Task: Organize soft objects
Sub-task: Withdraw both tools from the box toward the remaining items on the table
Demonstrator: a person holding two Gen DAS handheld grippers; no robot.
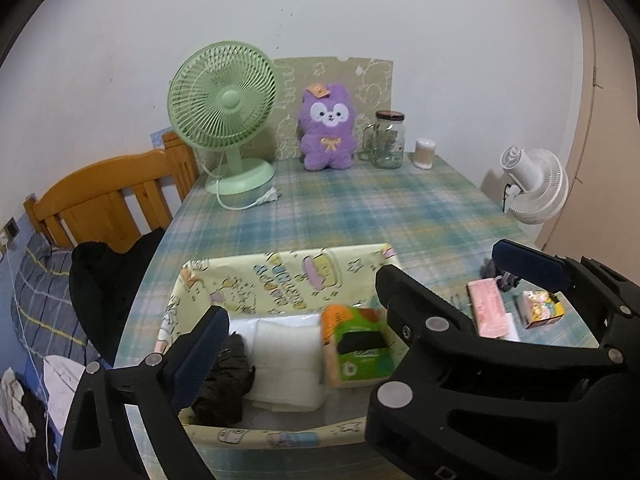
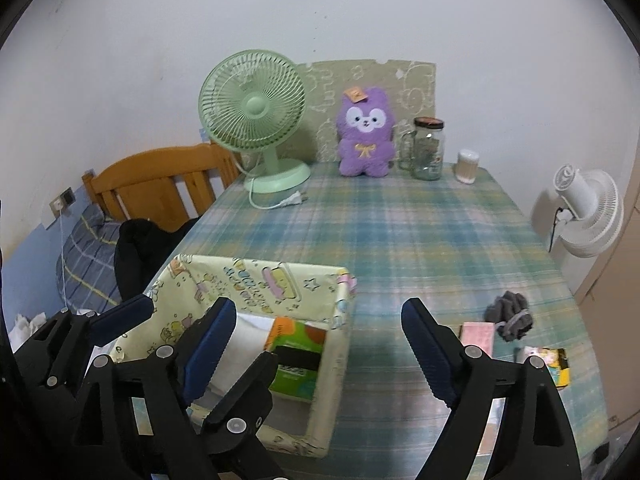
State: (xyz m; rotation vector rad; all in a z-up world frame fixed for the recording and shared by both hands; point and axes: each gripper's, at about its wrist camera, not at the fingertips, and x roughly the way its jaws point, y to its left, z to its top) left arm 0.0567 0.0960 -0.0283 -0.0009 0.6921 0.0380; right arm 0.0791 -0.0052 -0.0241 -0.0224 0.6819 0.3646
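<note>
Yellow printed fabric makes the storage box (image 1: 280, 280), which stands on the counter (image 1: 360, 208) with its plaid cloth. Inside it lie a dark crumpled cloth (image 1: 224, 384), a white folded towel (image 1: 288, 356) and a green-orange tissue pack (image 1: 356, 344), side by side.

The left hand-held gripper (image 1: 300, 300) hangs over the box with its jaws wide apart and nothing between the pads; the box contents lie just below and between its fingers.

The right hand-held gripper (image 2: 316, 328) is also spread open and empty, over the bare cloth just right of the box.

To its right, near the counter's front edge, lie a grey sock-like bundle (image 2: 510, 316), perhaps knitted, a pink tissue packet (image 2: 476, 334) and a small yellow carton (image 2: 548, 360). None of them touch the pads.
</note>
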